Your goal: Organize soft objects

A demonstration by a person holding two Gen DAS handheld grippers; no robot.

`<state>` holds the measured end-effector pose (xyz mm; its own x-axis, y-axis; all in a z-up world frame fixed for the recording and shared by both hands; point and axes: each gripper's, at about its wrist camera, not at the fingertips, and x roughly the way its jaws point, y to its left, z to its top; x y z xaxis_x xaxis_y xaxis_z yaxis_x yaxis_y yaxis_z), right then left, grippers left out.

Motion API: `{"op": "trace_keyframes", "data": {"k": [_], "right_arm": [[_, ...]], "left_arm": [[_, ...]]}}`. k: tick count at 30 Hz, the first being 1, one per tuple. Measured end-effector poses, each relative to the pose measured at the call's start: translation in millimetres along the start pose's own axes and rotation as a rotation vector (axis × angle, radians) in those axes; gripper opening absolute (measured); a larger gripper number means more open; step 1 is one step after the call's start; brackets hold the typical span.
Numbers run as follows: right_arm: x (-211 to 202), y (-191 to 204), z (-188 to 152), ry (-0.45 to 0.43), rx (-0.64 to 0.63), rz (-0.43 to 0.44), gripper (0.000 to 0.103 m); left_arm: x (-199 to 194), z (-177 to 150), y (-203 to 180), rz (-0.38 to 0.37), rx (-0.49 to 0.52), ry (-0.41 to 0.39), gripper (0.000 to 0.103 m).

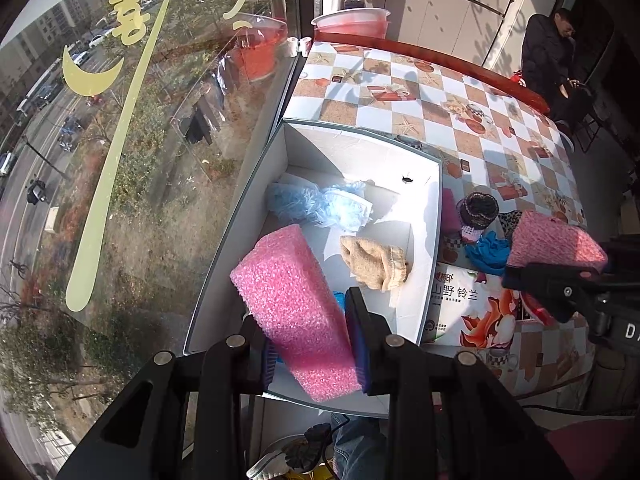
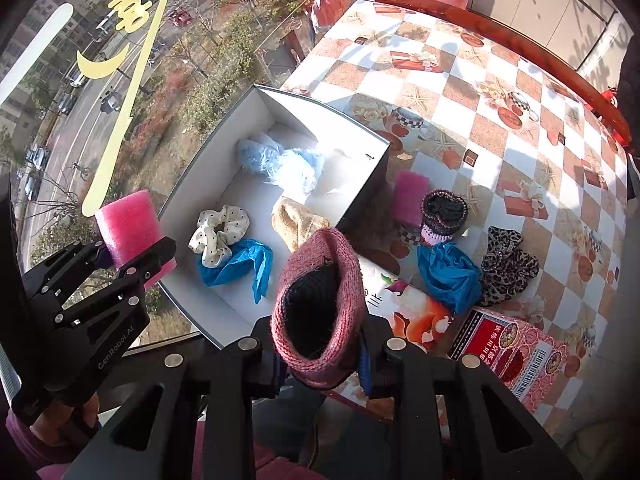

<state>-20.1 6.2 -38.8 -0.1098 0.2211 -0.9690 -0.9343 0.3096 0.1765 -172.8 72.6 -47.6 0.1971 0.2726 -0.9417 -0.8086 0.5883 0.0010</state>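
Note:
My left gripper (image 1: 312, 340) is shut on a pink foam block (image 1: 296, 304) and holds it over the near left corner of a white open box (image 1: 434, 216); it shows in the right wrist view (image 2: 132, 252) too. My right gripper (image 2: 320, 356) is shut on a pink knitted sleeve (image 2: 320, 312), just right of the box's near edge. In the box (image 2: 360, 196) lie a light blue fluffy cloth (image 2: 280, 164), a beige knit piece (image 2: 300, 220), a dotted white scrunchie (image 2: 218, 232) and a blue cloth (image 2: 240, 264).
On the checkered table (image 2: 500, 120) right of the box lie a second pink foam (image 2: 408, 196), a dark knitted cup (image 2: 444, 212), a blue cloth (image 2: 448, 276) and a leopard scrunchie (image 2: 508, 264). A printed bag (image 2: 412, 312) and red box (image 2: 516, 348) lie near. A window is left.

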Motion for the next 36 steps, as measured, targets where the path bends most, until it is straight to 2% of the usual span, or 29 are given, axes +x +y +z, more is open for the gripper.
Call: {"op": "trace_keyframes", "data": {"k": [36], "right_arm": [[11,6,4,0.031,-0.02,0.02,0.028]], "left_arm": [[10,-2,8,0.01,-0.007,0.033,0.034]]}}
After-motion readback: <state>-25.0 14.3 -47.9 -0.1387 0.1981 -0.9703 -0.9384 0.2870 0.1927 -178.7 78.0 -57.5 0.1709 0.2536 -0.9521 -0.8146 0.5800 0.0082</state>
